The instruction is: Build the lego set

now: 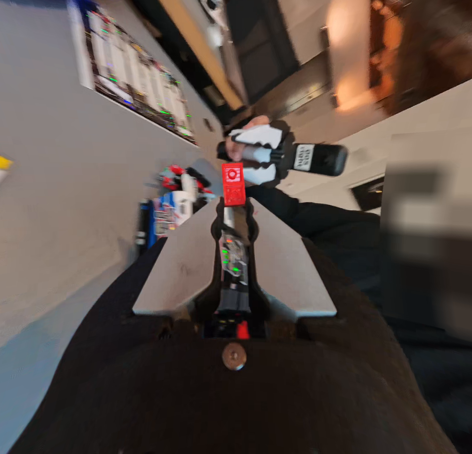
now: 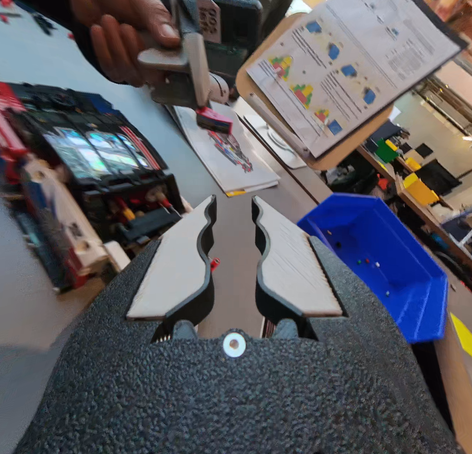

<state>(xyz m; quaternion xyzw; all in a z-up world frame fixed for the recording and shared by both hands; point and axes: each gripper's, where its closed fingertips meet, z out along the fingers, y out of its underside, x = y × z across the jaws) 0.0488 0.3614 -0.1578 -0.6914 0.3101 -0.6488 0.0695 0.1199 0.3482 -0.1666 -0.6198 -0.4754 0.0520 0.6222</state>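
My left gripper (image 1: pixel 233 202) is shut on a small red lego piece (image 1: pixel 233 184) and holds it in the air above the table. The same gripper and red piece (image 2: pixel 214 119) show in the right wrist view, held by a hand. My right gripper (image 2: pixel 233 201) is open and empty, and it shows farther off in the left wrist view (image 1: pixel 258 155). A large lego build (image 2: pixel 84 171), black, red, white and blue with shiny window panels, stands on the grey table (image 2: pixel 30 66) at the left; it is blurred in the left wrist view (image 1: pixel 176 199).
A blue bin (image 2: pixel 383 257) with a few tiny pieces stands at the table's right edge. An instruction booklet (image 2: pixel 229 158) lies open on the table. A printed sheet on a clipboard (image 2: pixel 352 63) stands behind it. A small red piece (image 2: pixel 215 262) lies under my right gripper. My hands' fingertips stand some 8 cm from each other.
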